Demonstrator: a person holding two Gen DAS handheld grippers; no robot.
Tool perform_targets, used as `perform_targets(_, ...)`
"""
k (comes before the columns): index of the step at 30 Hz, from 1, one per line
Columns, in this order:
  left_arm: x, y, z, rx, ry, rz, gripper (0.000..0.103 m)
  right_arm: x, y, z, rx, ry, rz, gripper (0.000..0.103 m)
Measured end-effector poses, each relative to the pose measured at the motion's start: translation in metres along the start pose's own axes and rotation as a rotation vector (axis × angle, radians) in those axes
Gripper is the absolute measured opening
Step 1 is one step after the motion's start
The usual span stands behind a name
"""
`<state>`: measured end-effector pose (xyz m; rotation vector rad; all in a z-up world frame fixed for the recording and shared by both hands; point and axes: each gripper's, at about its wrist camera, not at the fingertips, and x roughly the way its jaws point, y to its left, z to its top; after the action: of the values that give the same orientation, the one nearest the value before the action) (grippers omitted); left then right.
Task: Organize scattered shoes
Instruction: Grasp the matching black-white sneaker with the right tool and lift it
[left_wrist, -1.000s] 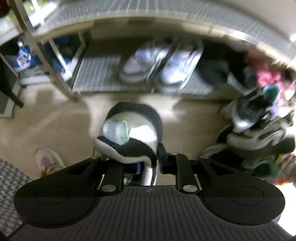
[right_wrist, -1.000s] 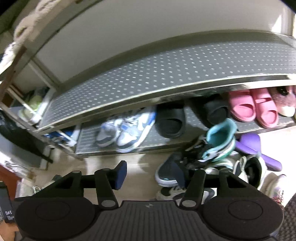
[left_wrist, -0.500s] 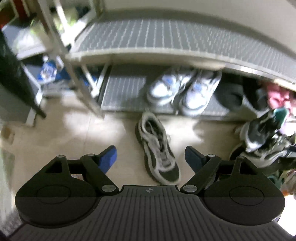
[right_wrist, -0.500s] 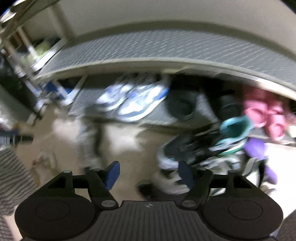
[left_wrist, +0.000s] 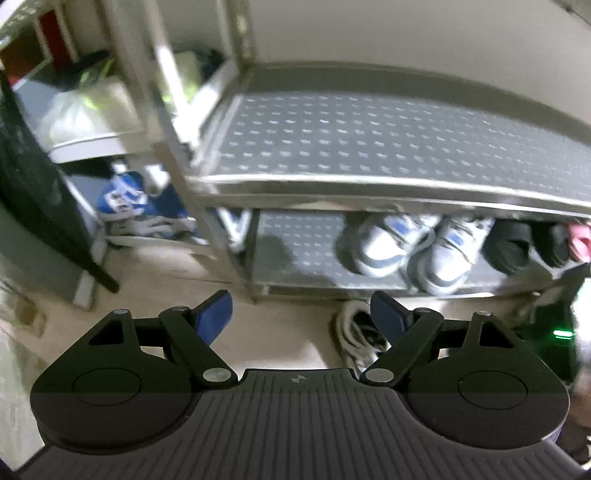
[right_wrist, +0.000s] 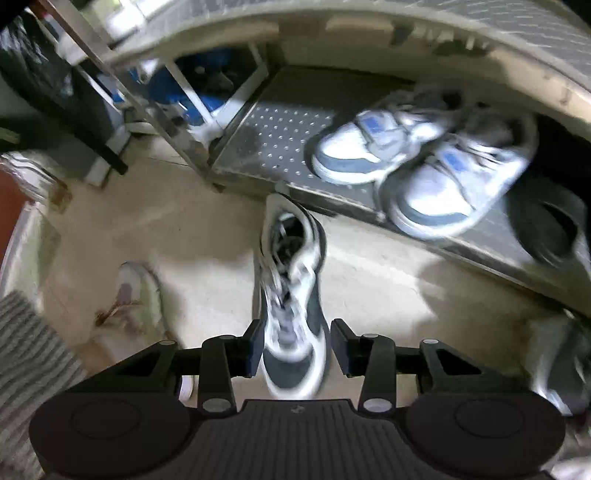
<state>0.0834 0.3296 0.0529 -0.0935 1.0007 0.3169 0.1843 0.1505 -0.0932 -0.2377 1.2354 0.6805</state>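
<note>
Your right gripper (right_wrist: 295, 349) is closing around a grey sneaker (right_wrist: 291, 295) at centre frame, on bare floor (right_wrist: 388, 280) just below the shelf edge (right_wrist: 332, 206). Your left gripper (left_wrist: 301, 314) hangs open, empty.

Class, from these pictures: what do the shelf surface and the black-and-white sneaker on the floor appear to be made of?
Shelf surface: probably sheet metal, dull grey, judging by its embossed dot pattern and bright rim.
Black-and-white sneaker: seemingly synthetic panels with fabric laces; blur leaves it open.

Dim indoor light, brightest on the pale floor (right_wrist: 388, 280) before the metal shoe rack (left_wrist: 369, 184), whose shelves bow with fisheye distortion; motion blur smears the shoes beneath it.
</note>
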Motion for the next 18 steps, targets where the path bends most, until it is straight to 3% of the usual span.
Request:
perform_targets(7,0.0,0.019,0.0,0.001,0.004,-0.005,0.087,0.084,-0.01,0.052,0.188,0.061,-0.001,0.04)
perform_targets(13,0.002,0.033,-0.003,-0.003,0.0,0.022,0.088,0.147,-0.011,0.041,0.231,0.192,-0.139,0.037)
perform_targets(14,0.002,0.037,-0.003,-0.013,-0.002,0.03,0.088,0.15,-0.015,0.036,0.288,0.193,-0.13,0.034)
perform_targets(16,0.002,0.042,-0.004,-0.032,-0.002,0.04,0.089,0.148,-0.034,0.019,0.614,0.151,-0.036,0.03)
perform_targets(18,0.002,0.044,-0.004,-0.046,0.002,0.041,0.089,0.146,-0.033,0.013,0.698,0.14,-0.013,0.031)
